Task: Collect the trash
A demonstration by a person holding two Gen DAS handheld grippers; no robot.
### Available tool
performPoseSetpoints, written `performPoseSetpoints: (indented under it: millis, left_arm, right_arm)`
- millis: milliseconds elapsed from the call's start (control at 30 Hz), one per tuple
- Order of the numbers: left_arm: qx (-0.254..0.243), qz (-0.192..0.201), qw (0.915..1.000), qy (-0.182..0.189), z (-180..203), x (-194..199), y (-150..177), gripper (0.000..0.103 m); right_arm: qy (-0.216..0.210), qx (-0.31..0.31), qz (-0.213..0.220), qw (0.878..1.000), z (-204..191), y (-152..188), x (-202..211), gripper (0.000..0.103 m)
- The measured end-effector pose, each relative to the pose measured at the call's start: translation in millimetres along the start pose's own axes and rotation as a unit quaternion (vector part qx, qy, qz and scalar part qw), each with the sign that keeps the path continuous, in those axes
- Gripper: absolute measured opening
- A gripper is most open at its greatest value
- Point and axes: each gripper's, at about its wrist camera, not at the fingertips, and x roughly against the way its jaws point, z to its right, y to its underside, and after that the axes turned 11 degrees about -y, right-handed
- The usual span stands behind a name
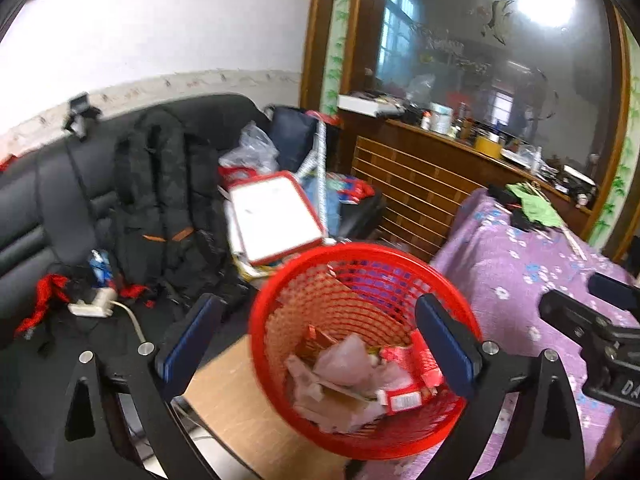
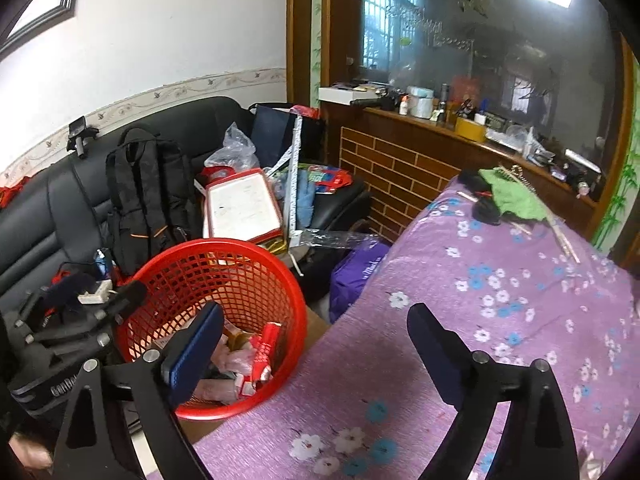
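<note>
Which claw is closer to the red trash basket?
The left claw. It hangs open right over the red basket, with the trash showing between its fingers. The right claw is open too, but off to the side, above the purple flowered cloth.

White wall (image 2: 160, 32), black sofa (image 2: 52, 208), wooden cabinet (image 2: 400, 168), purple floral tablecloth (image 2: 480, 300)

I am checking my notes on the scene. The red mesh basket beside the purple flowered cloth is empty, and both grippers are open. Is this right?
Not quite. The red mesh basket is not empty: crumpled wrappers and paper lie in its bottom, as the left wrist view shows. It does stand beside the purple flowered cloth, and the left gripper and right gripper are both open.
</note>
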Motion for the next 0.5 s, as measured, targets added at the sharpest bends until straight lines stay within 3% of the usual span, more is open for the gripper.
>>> performPoseSetpoints:
  millis: [133,233,500]
  left_arm:
    - [0.009,0.018,0.9982,-0.057,-8,16,1,0.099]
    - [0.002,0.034,0.9983,-0.047,-8,32,4,0.102]
    - [-0.069,0.093,0.9881,-0.101,22,84,31,0.103]
  right_arm:
    - [0.028,0.007,0.006,1.0,1,15,19,0.097]
    - [0.045,0.007,0.016,0.999,3,28,38,0.097]
    - [0.087,0.002,0.056,0.995,6,74,101,0.102]
